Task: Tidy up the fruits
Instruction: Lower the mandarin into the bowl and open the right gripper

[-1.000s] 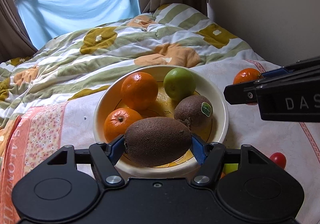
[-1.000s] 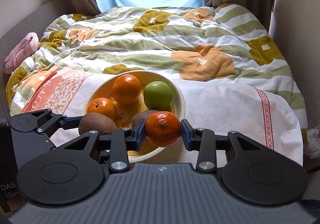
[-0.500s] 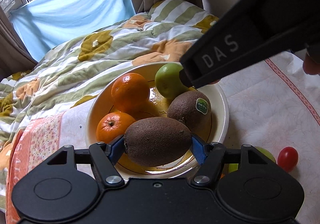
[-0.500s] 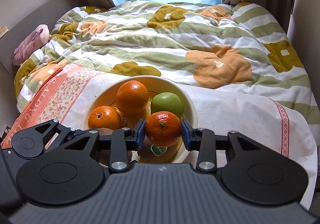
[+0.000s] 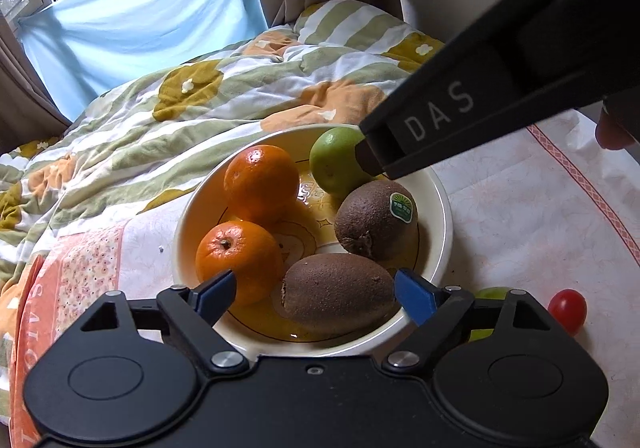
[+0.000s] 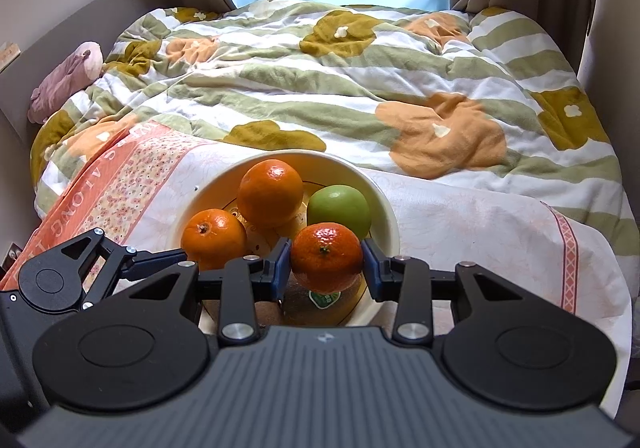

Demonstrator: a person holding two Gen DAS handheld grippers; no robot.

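Bedside, left gripper [image 5: 314, 294] jaws opening, releasing kiwi [image 5: 338, 290] into bowl [image 5: 442, 208].

A cream bowl [image 5: 442, 208] with a yellow patterned inside stands on a pale cloth on the bed. In it lie two oranges: the larger one [image 5: 261, 182] toward the far side, the smaller one [image 5: 238, 260] with its stem scar up, near the left wall. A green apple [image 5: 334, 160] sits at the far right. A brown kiwi [image 5: 374, 220] with a green sticker lies right of centre, and a second, longer kiwi [image 5: 338, 292] lies on its side at the near edge. A mandarin [image 6: 326, 257], stem up, hangs over the bowl. Outside the bowl on the cloth lie a small red fruit [image 5: 567, 308] and a partly hidden green fruit [image 5: 490, 294].
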